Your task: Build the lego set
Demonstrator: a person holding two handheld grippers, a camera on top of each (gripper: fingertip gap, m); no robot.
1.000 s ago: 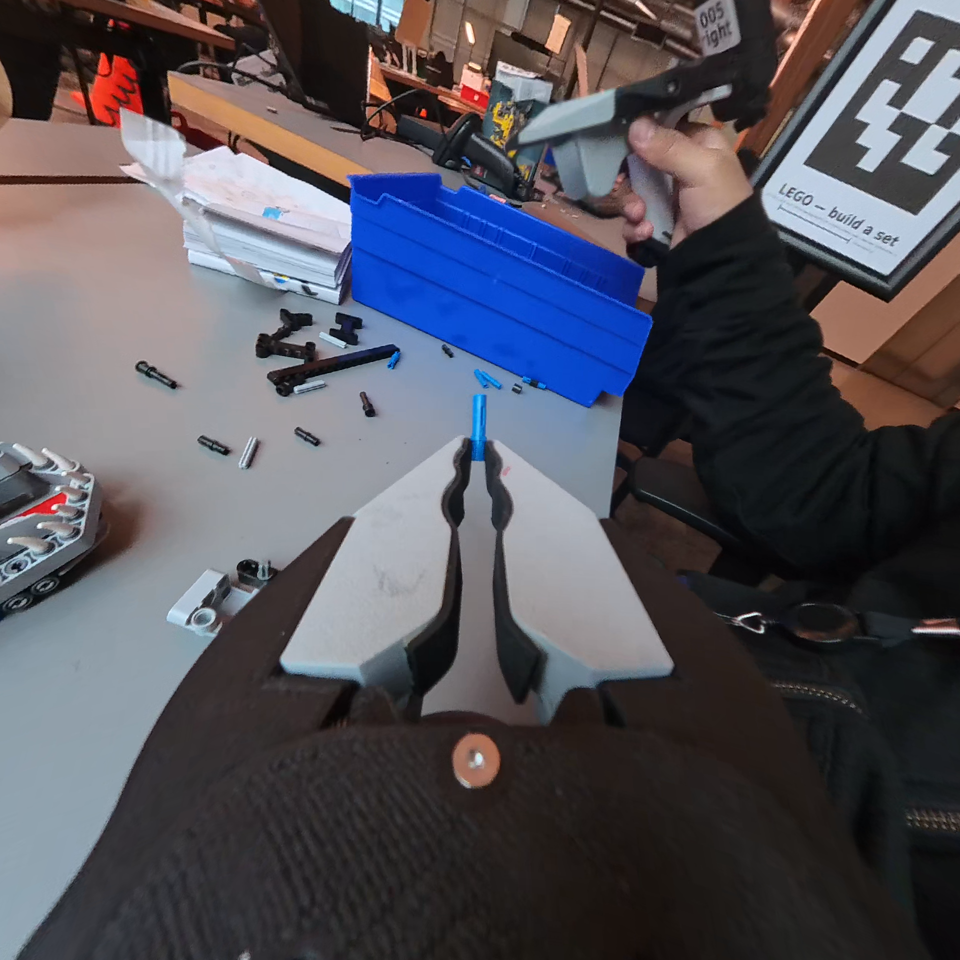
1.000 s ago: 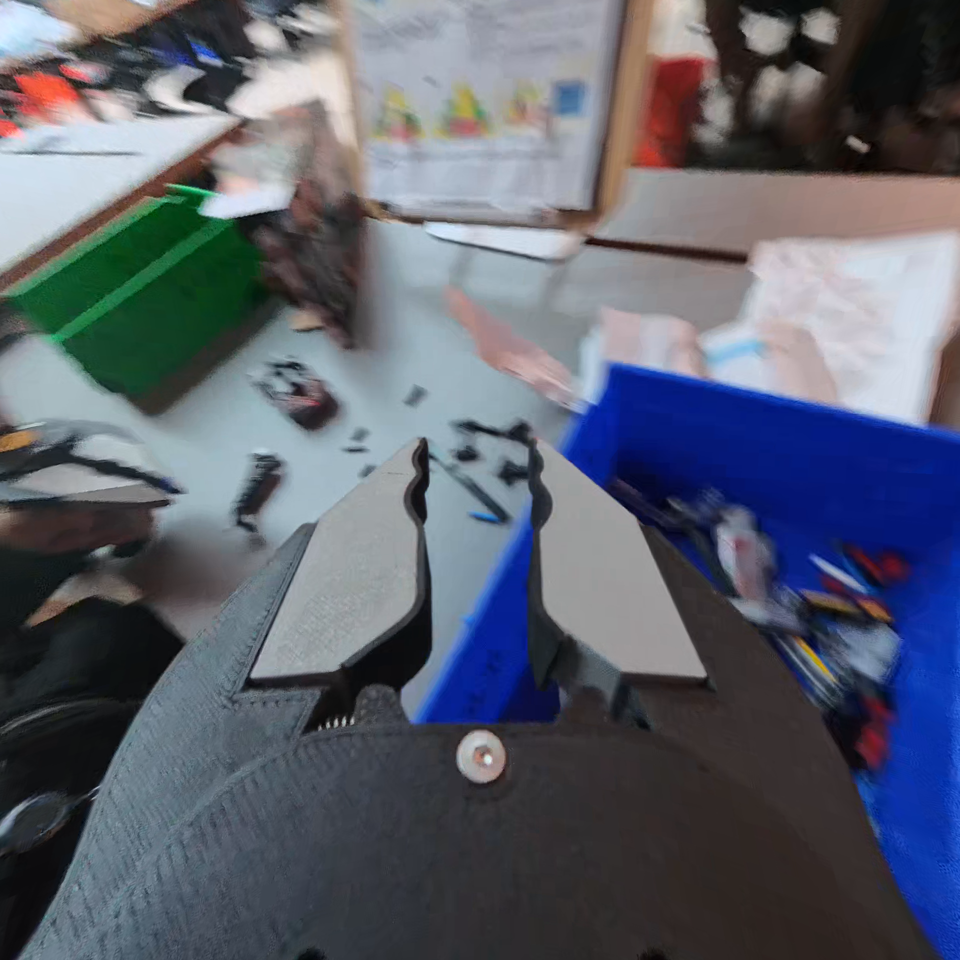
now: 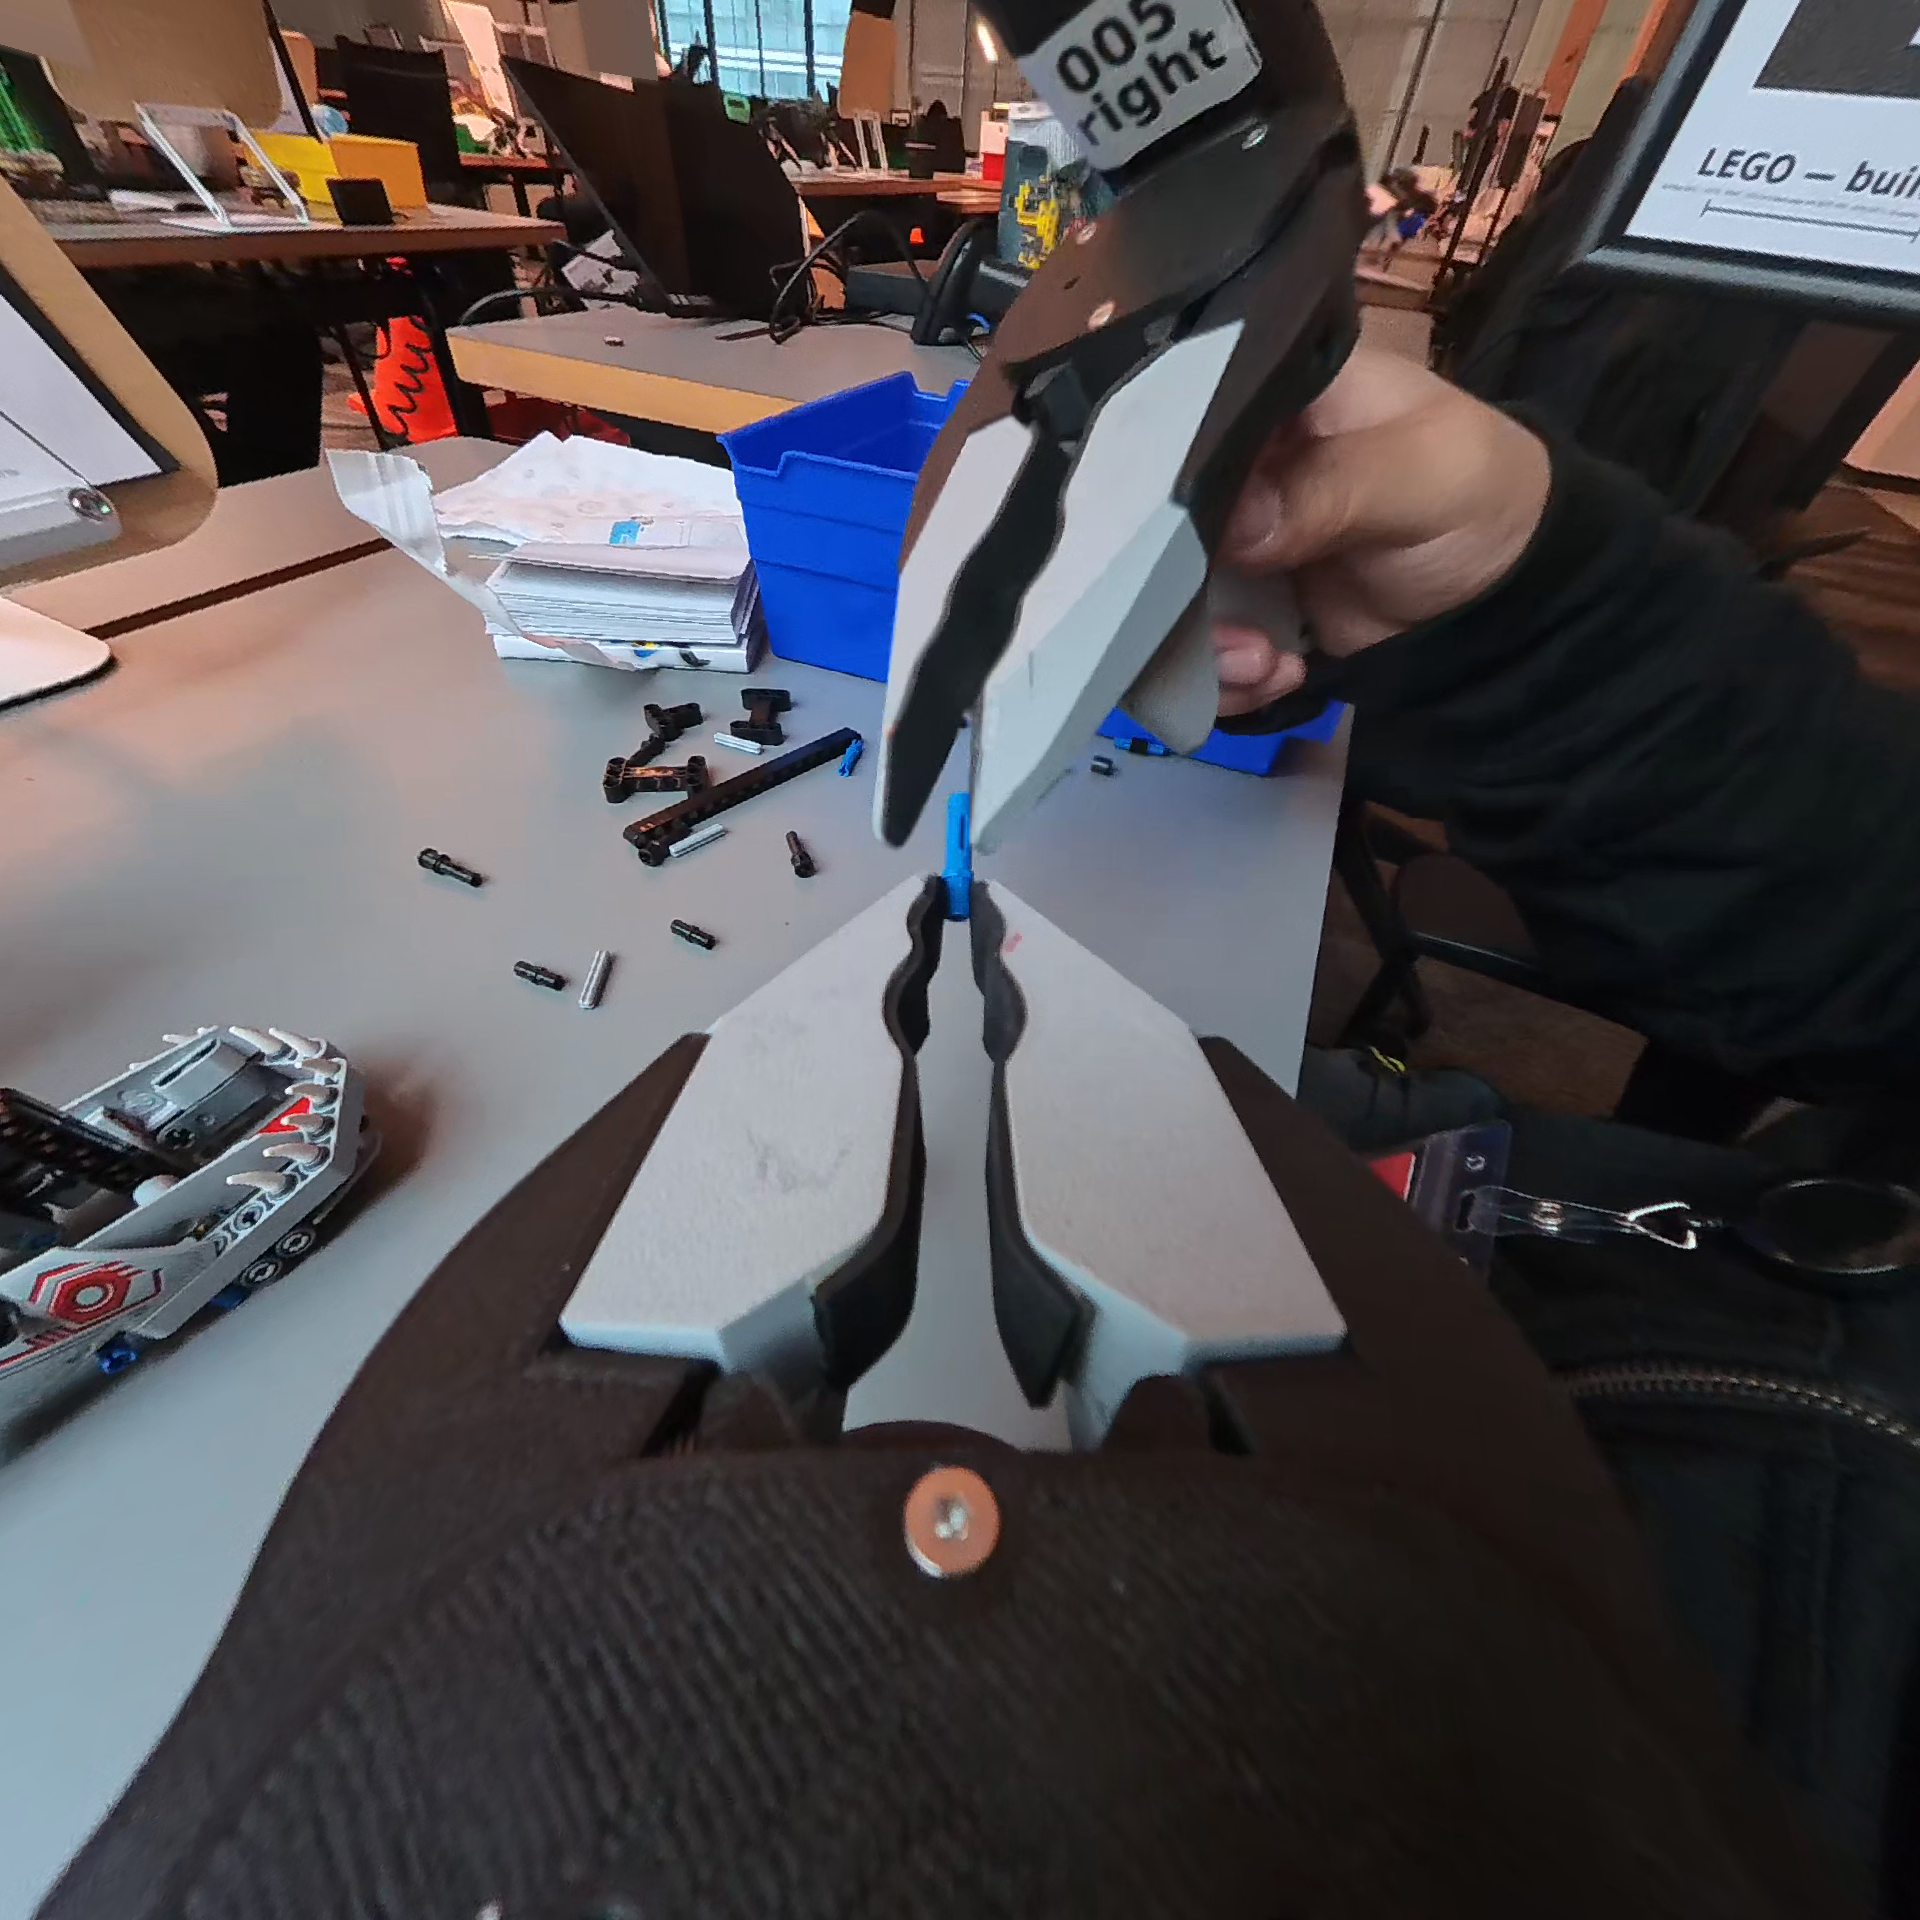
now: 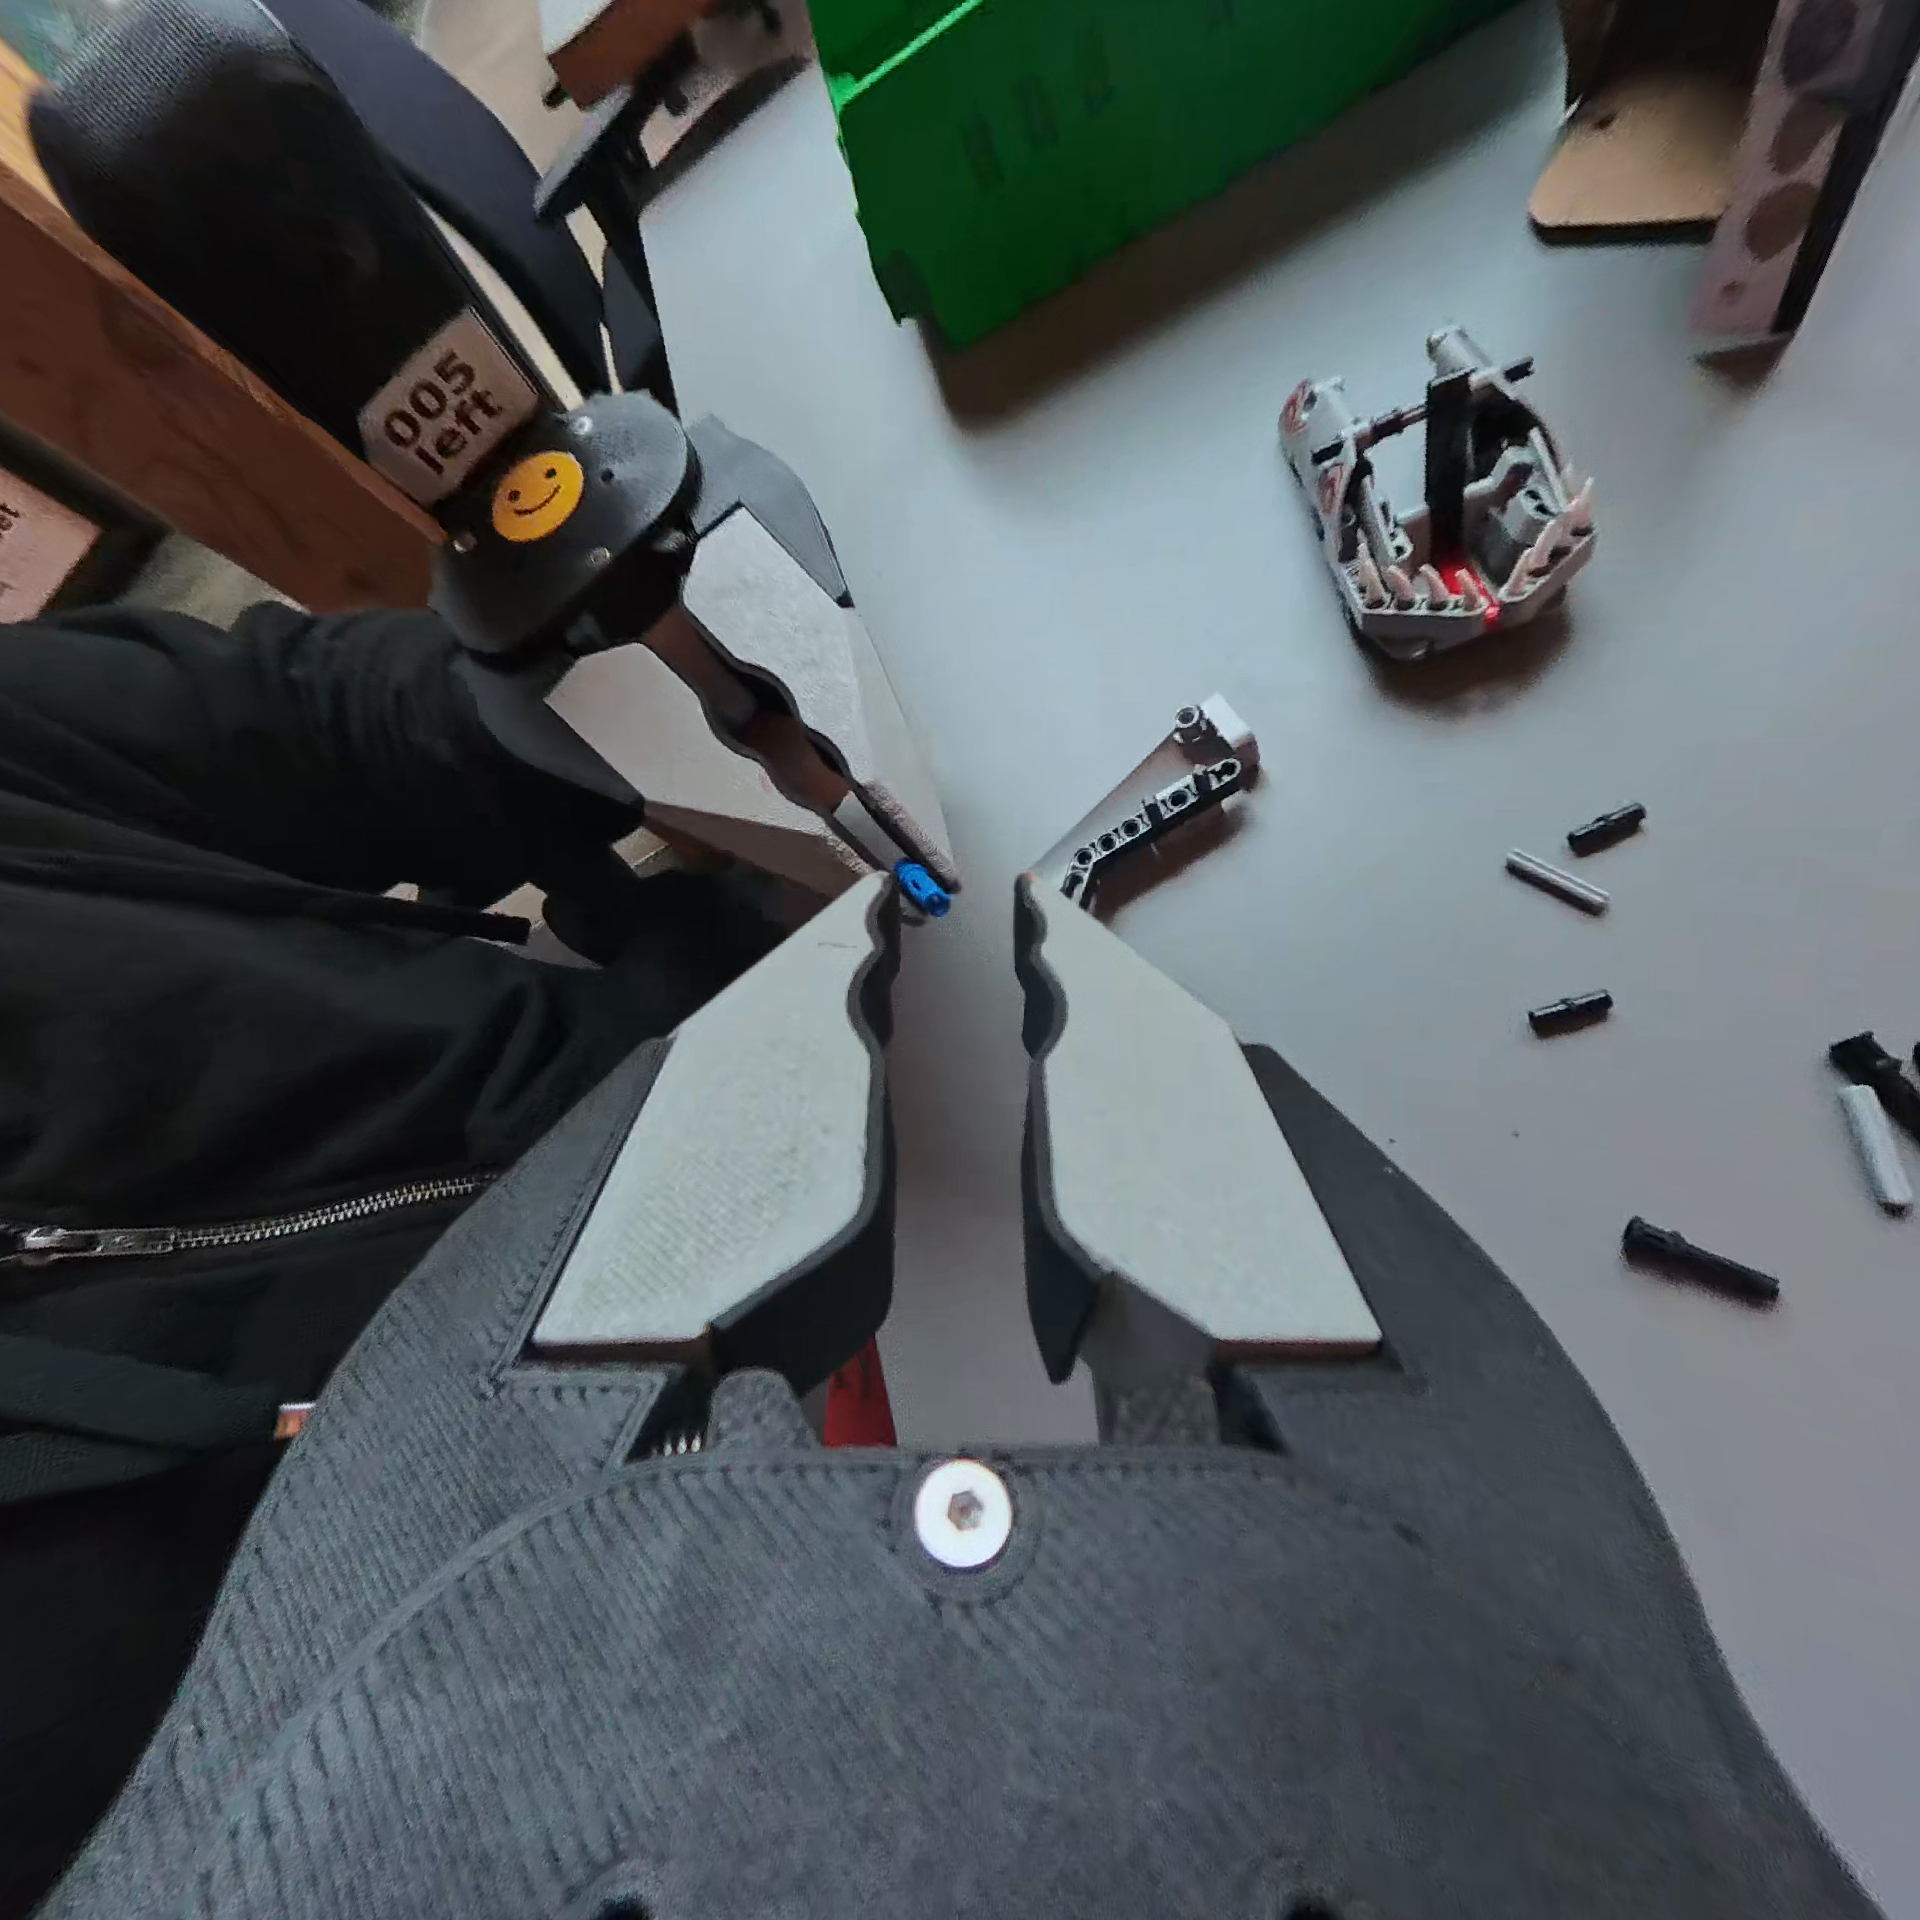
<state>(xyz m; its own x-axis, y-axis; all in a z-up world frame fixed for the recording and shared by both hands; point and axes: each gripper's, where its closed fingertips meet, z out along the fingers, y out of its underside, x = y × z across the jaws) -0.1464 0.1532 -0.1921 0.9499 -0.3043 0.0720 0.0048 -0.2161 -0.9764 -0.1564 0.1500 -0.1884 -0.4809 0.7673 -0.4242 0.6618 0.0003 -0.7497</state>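
Blue ribbed pin (image 3: 957,854) sits pinched in our left gripper (image 3: 957,902); our right gripper's (image 4: 954,902) wavy-edged fingers gape beside it.

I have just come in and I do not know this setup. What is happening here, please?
A person builds a Lego set with two hand-held grippers. The left gripper is shut on a small blue pin, held above the grey table. The right gripper is open, its tips right at the pin. The half-built grey model and loose black pins lie on the table.
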